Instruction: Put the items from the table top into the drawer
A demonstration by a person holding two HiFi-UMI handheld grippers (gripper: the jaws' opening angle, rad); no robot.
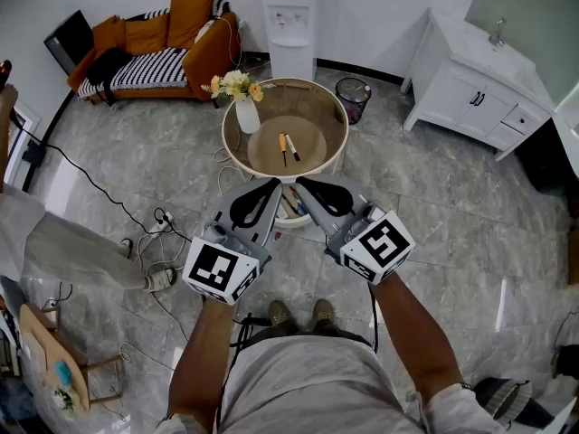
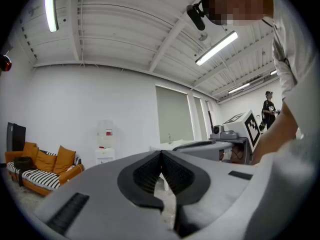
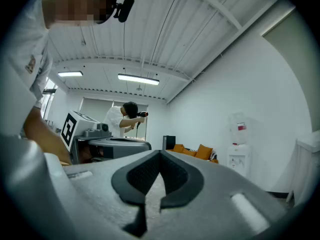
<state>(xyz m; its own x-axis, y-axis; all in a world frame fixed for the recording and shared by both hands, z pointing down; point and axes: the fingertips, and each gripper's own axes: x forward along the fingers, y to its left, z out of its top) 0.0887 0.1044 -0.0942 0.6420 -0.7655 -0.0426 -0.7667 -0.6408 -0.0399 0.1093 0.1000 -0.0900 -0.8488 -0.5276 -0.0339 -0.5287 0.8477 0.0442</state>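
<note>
Your left tool [image 1: 273, 186] and right tool [image 1: 304, 184] are both closed and empty, tips side by side on the near side of the round desk [image 1: 237, 156]. The two pens [image 1: 287, 147] lie beyond them at the desk's centre. Their long axes run near-to-far, about equally close to either tool.

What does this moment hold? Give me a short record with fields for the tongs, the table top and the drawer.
left tongs: shut, empty, held level
right tongs: shut, empty, held level
table: round, beyond both tongs
on table top: orange pen, dark pen, vase of flowers
drawer: seems pulled out, mostly hidden behind the tongs
task: pens not yet picked up
</note>
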